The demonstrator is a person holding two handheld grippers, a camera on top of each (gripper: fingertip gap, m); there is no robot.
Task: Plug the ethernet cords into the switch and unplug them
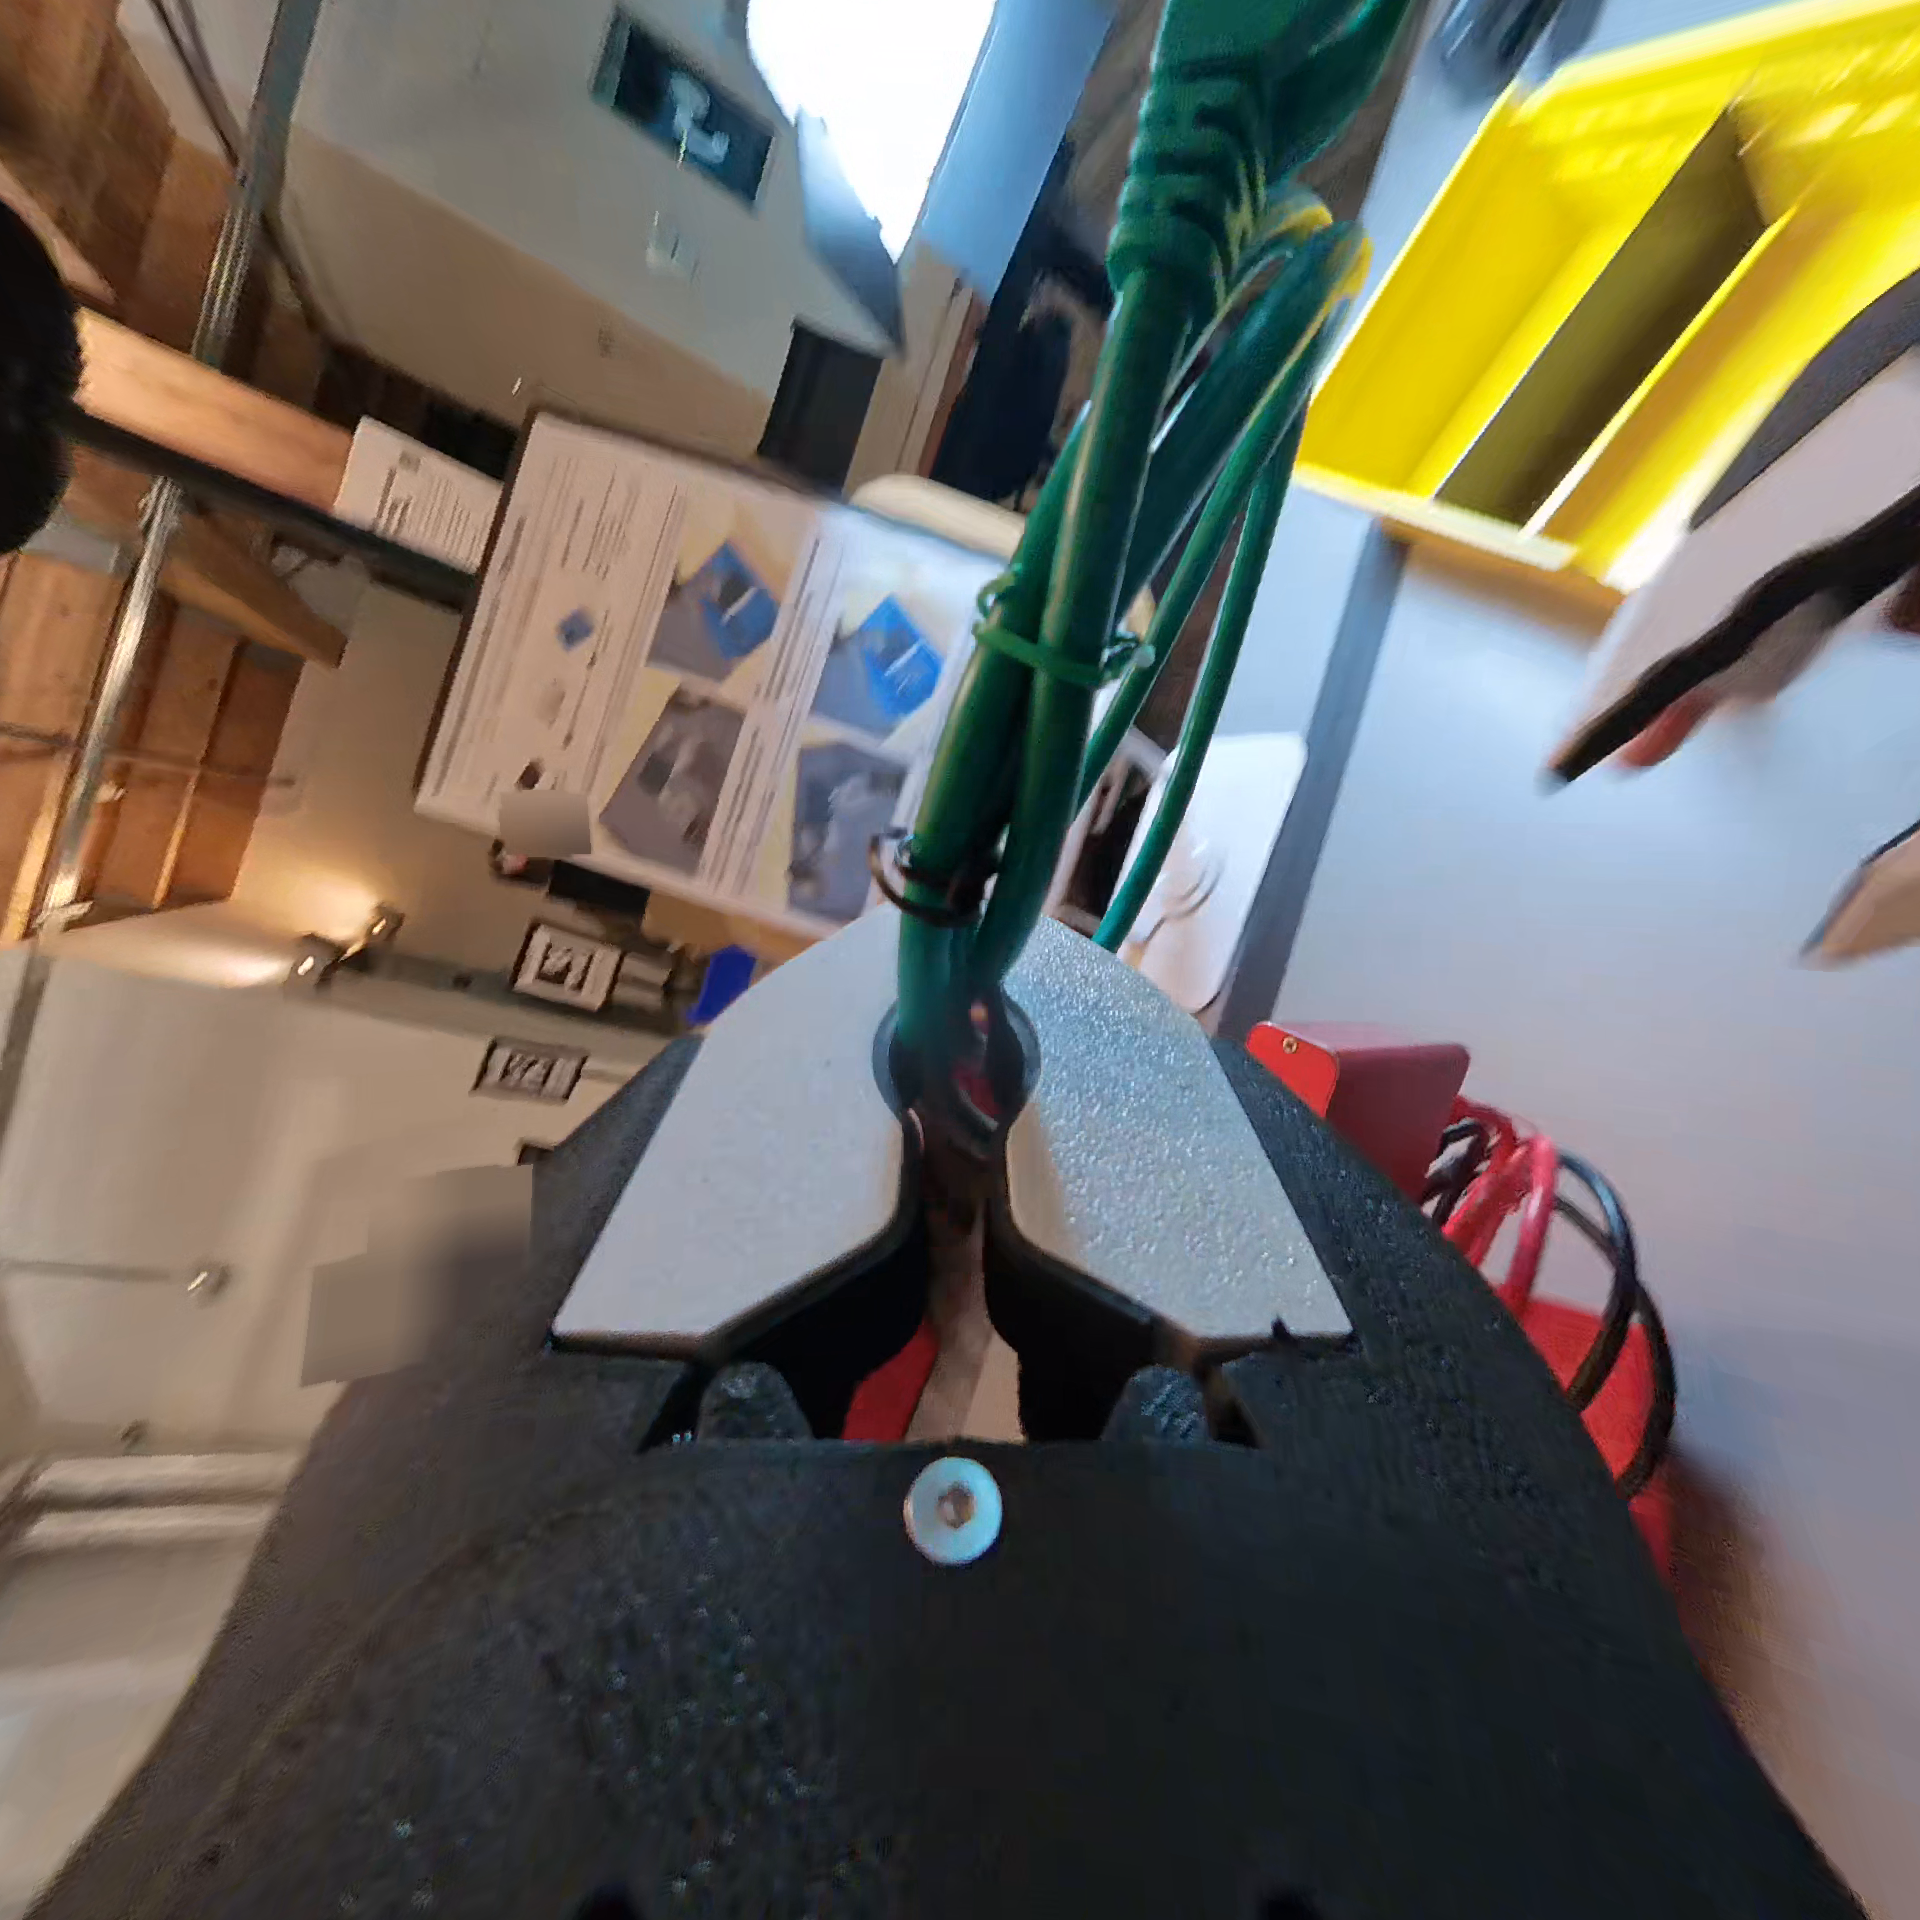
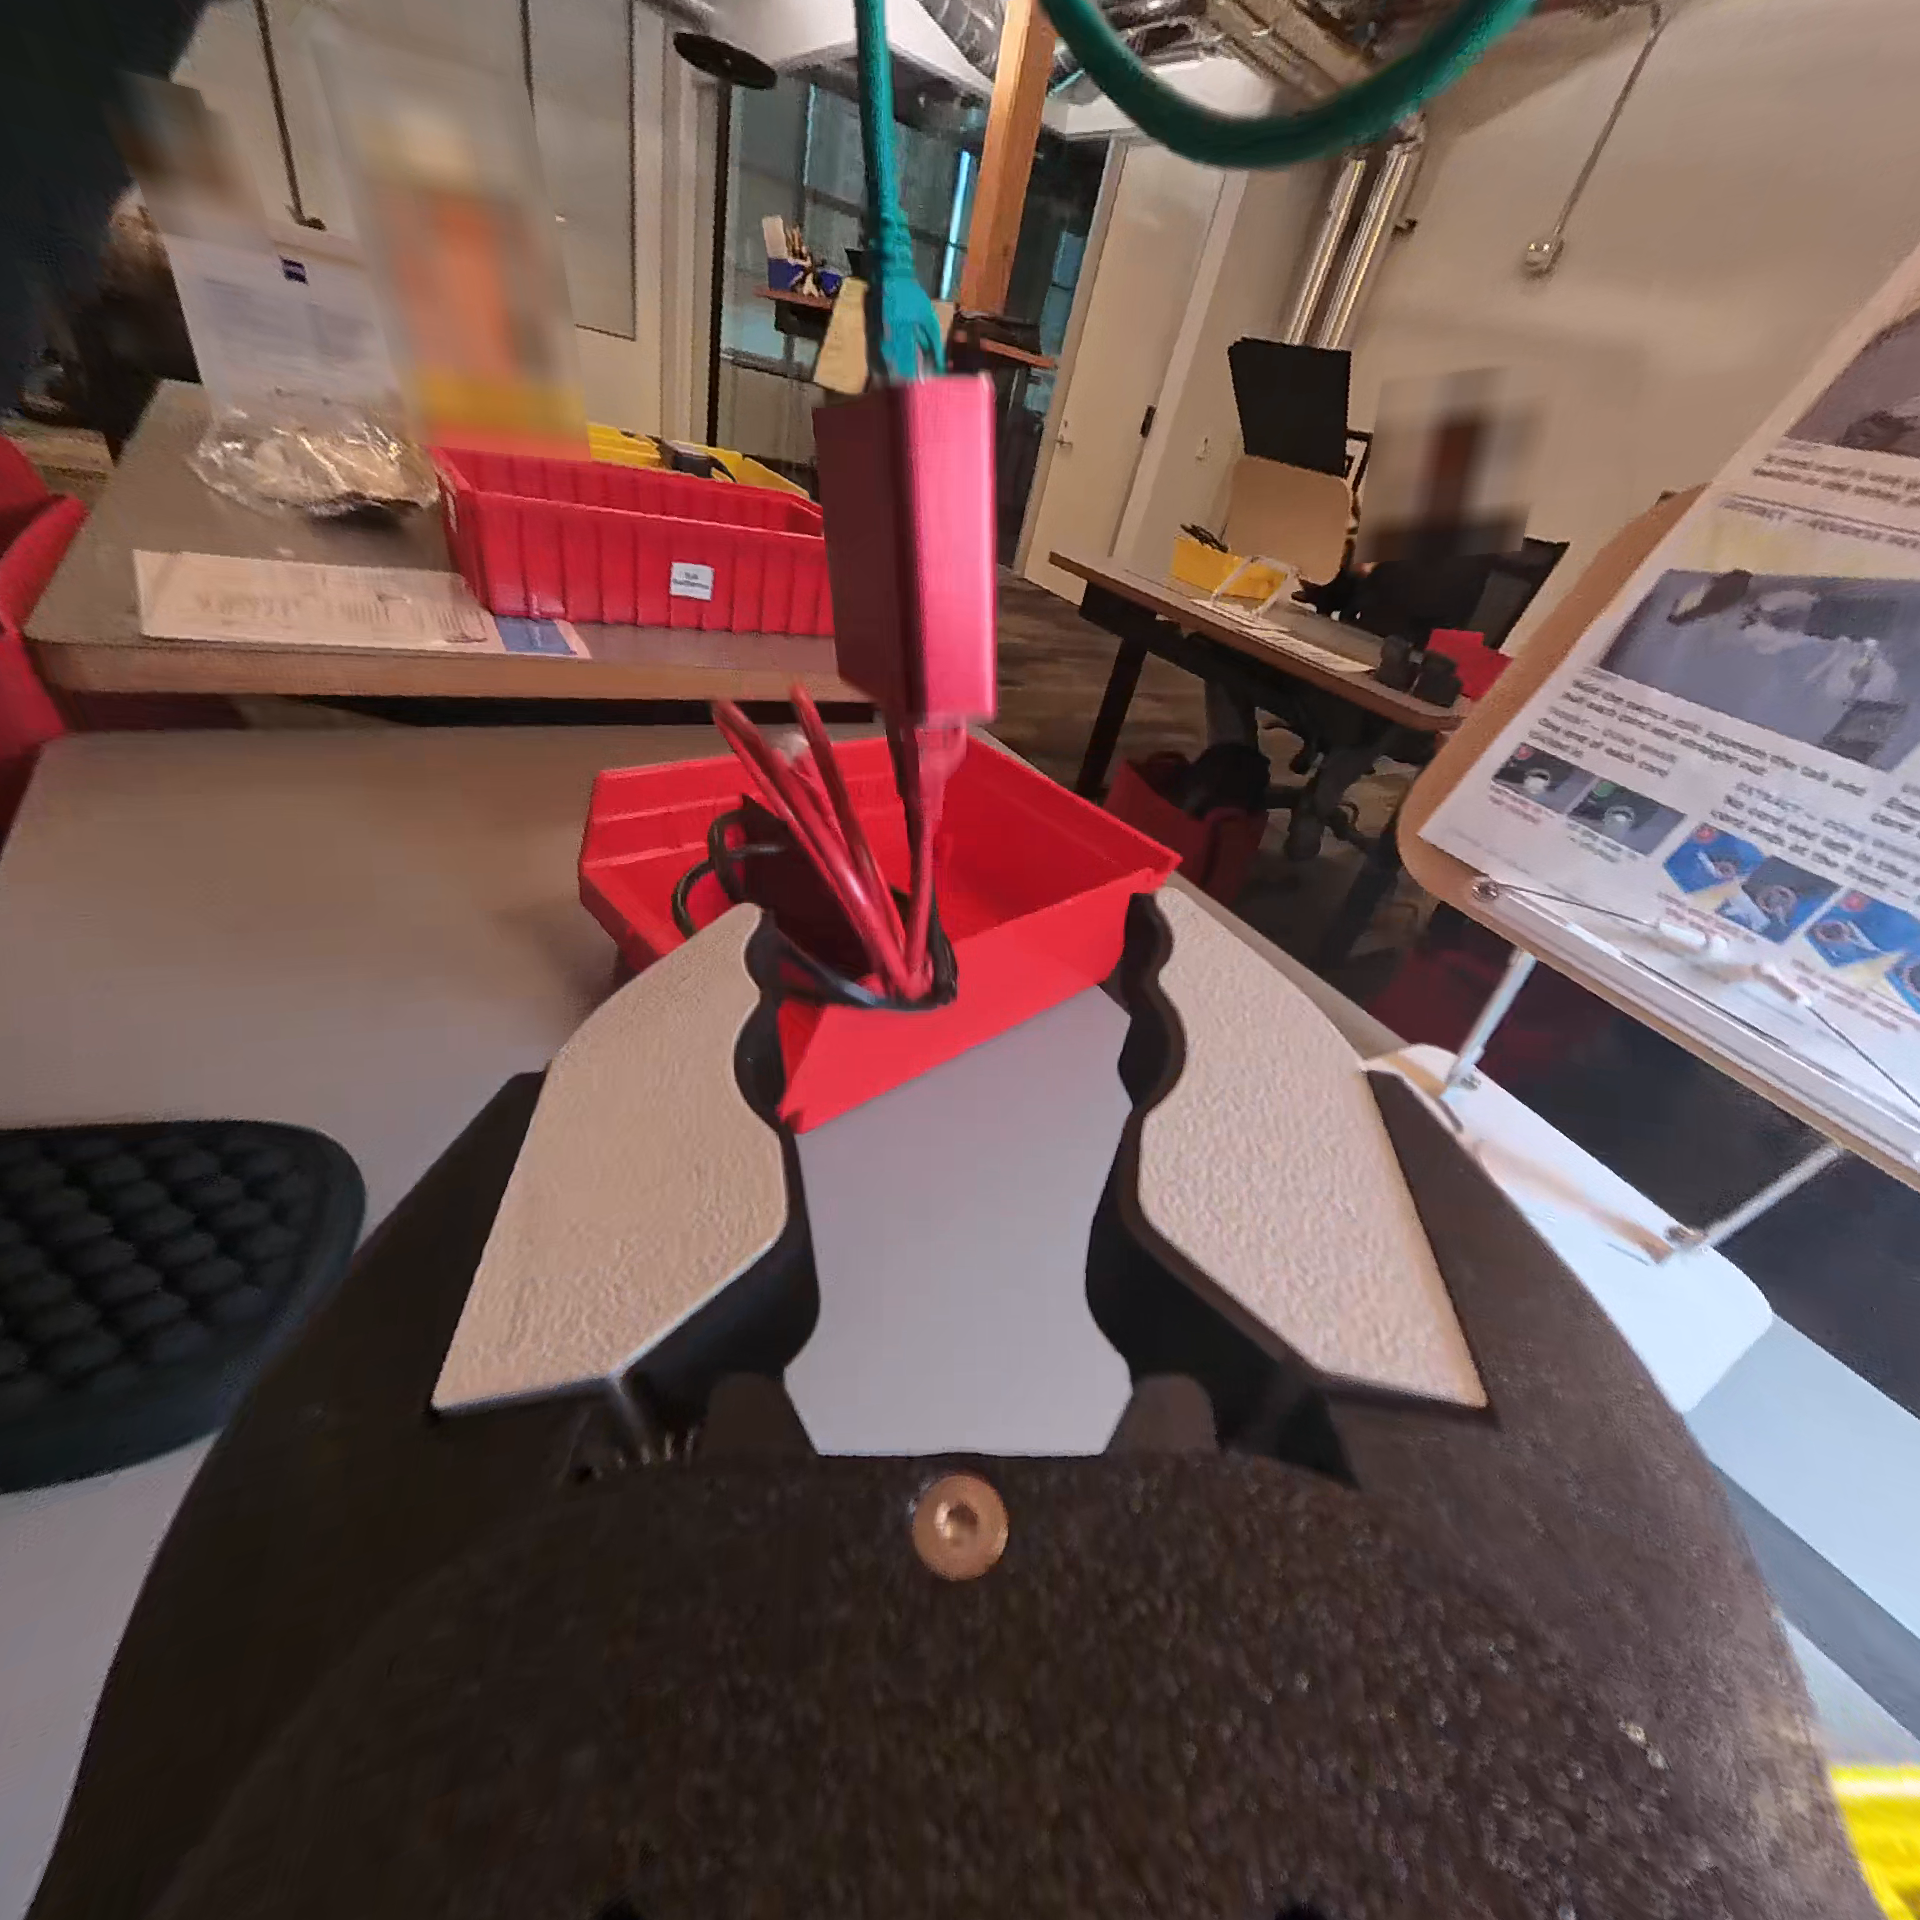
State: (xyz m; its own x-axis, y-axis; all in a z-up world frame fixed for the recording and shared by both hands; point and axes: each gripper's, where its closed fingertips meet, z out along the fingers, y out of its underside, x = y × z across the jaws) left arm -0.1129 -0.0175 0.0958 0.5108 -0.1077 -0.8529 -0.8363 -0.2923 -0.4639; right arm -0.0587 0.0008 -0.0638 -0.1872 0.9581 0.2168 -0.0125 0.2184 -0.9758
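Left hand-held gripper [image 1: 956, 1070] clamping green cords [image 1: 997, 748], red switch [image 2: 909, 540] dangling

Red tray [image 2: 1049, 914]: open-topped, on the grey table [image 2: 260, 883].
Long red bin [image 2: 623, 551]: on the wooden table [image 2: 312, 665] behind, with a white sticker on its front.
Instruction board [image 2: 1714, 748]: tilted, at the right, printed with photos.
Black textured pad [image 2: 135, 1288]: left on the grey table.
Yellow bin [image 1: 1590, 312]: upper right, blurred.
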